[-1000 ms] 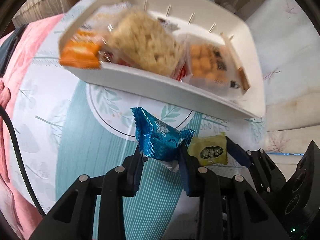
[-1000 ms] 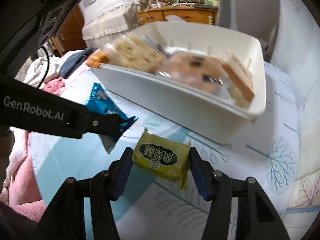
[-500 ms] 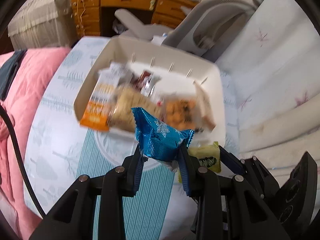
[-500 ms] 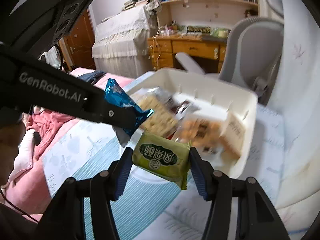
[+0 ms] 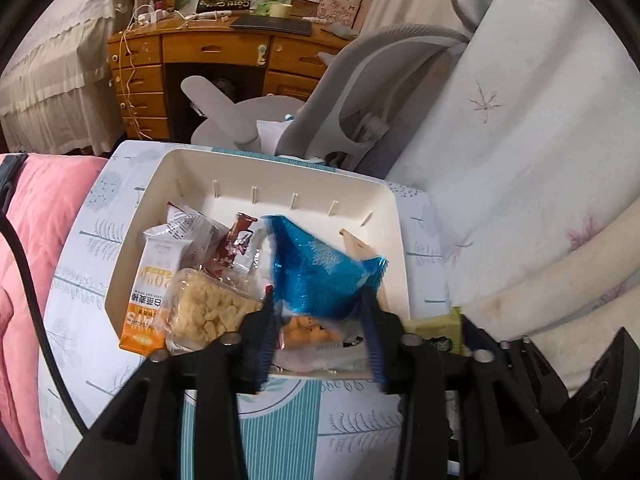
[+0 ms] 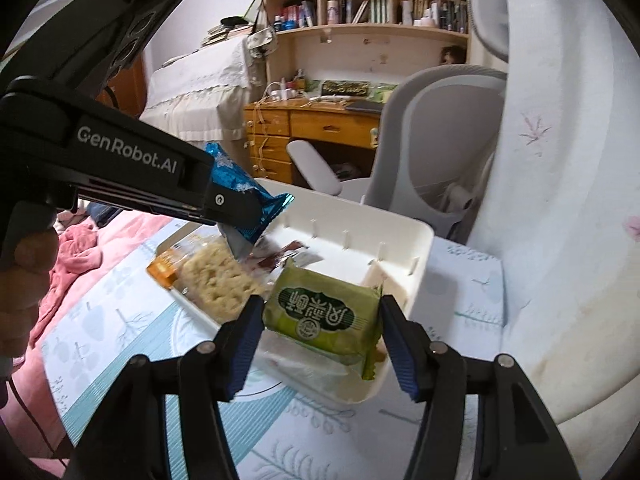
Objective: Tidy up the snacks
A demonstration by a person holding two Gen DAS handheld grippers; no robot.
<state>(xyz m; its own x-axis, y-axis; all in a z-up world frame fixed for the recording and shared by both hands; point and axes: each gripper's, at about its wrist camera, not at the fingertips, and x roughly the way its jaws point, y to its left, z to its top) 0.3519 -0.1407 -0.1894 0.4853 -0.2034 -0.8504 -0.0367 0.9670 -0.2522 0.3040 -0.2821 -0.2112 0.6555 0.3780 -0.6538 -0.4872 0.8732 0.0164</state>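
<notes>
My left gripper (image 5: 320,320) is shut on a blue foil snack packet (image 5: 320,272) and holds it above the near side of a white bin (image 5: 192,168). The bin holds an orange and white packet (image 5: 154,292), a clear pack of puffed biscuits (image 5: 208,308), a dark red sachet (image 5: 236,244) and other snacks. My right gripper (image 6: 320,320) is shut on a green snack packet (image 6: 324,312), held over the bin's (image 6: 416,240) near right corner. The green packet (image 5: 434,330) shows to the right in the left wrist view, and the blue packet (image 6: 240,196) in the right wrist view.
The bin stands on a small table with a leaf-patterned blue and white cloth (image 5: 88,320). A pink blanket (image 5: 24,240) lies to the left. A grey office chair (image 5: 360,92) and a wooden desk (image 5: 192,60) stand behind. A white sofa cushion (image 5: 520,160) is on the right.
Both grippers have risen and moved forward over the bin, each keeping its packet. The bin now lies below them instead of ahead.
</notes>
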